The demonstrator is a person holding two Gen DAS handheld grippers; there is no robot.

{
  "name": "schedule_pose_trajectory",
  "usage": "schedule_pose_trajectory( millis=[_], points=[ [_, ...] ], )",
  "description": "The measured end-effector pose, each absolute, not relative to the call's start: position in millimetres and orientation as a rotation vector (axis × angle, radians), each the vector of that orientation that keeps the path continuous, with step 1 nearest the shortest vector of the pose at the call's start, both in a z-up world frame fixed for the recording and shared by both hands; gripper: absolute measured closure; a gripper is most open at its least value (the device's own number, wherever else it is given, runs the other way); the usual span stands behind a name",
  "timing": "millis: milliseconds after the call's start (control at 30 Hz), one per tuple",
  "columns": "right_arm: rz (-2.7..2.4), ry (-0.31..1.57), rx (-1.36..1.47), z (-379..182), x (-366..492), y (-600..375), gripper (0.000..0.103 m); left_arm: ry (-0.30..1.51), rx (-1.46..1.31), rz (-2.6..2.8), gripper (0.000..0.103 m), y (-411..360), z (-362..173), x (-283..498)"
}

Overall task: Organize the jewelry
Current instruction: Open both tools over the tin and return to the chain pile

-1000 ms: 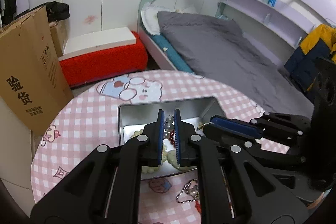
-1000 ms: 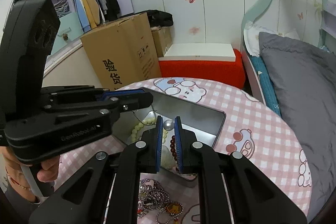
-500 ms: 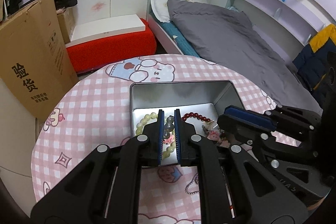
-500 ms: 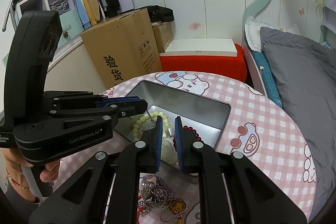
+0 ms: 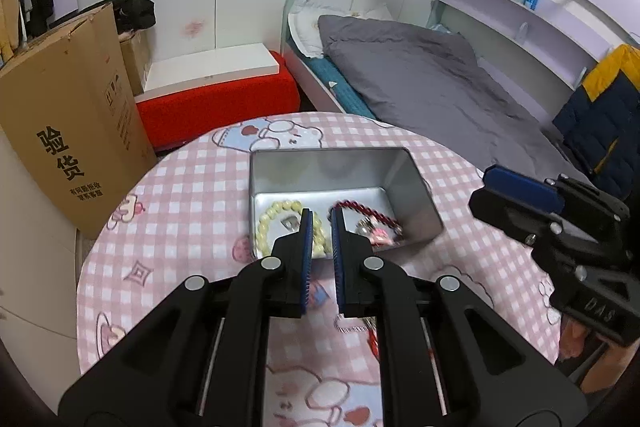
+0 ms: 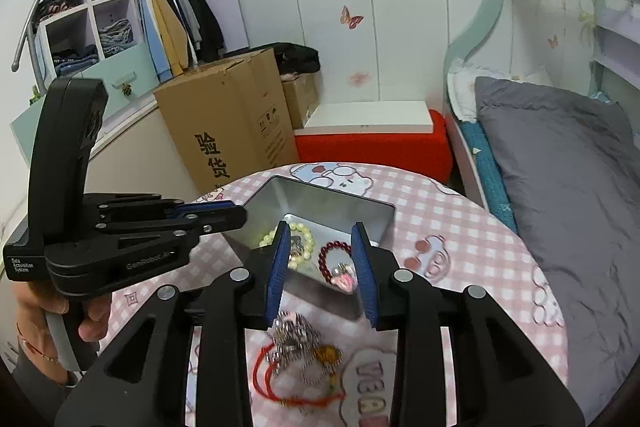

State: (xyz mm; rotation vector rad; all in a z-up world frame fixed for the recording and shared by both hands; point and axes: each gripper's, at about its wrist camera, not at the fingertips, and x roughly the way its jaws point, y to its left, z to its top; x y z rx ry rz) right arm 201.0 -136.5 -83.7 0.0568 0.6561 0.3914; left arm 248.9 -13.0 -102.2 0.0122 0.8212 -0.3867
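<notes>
Jewelry lies in two places on the table (image 5: 168,211). Inside the open metal tin (image 5: 416,187) we see a pale yellow bead bracelet (image 5: 266,223) at the left of the floor, a dark red bead bracelet (image 6: 334,253) at the right, and a small pink charm (image 6: 345,279) beside the red beads. On the pink checked tablecloth (image 6: 472,227), just outside the tin's near wall, sits a tangled heap of silver chains (image 6: 296,337) with a red cord (image 6: 276,379) looped around it; that heap is blurred, so we can only guess at the separate pieces.

Our left gripper (image 5: 321,223) hangs above the tin's near edge with its jaws pressed almost together and nothing between them. Our right gripper (image 6: 322,241) hangs above the tin and the heap; its jaws have just been opening and now stand spread, with nothing held between them. A hand (image 6: 60,311) with a thin red bracelet at the wrist grips the left gripper's handle.

Beyond the table stand a cardboard box (image 5: 68,131), a red bench (image 5: 216,103) and a bed with a grey duvet (image 5: 424,75).
</notes>
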Motion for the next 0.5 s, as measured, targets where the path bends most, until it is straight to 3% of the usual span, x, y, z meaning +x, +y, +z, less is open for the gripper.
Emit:
schedule_pose_trajectory(
  millis=[200, 267, 300, 333, 500],
  points=[
    [0.374, 0.674, 0.067, -94, 171, -151, 0.071, 0.837, 0.021, -0.401, 0.092, -19, -111, 216],
    [0.366, 0.691, 0.071, -100, 164, -154, 0.070, 0.849, 0.023, -0.403, 0.072, -23, -118, 204],
    [0.364, 0.703, 0.075, -106, 159, -156, 0.070, 0.848, 0.019, -0.403, 0.041, -24, -121, 198],
    [0.363, 0.709, 0.079, -109, 157, -157, 0.070, 0.836, 0.009, -0.402, 0.036, -25, -122, 193],
    [0.362, 0.767, 0.096, -131, 142, -163, 0.070, 0.882, 0.019, -0.409, 0.036, -36, -145, 178]
  ],
)
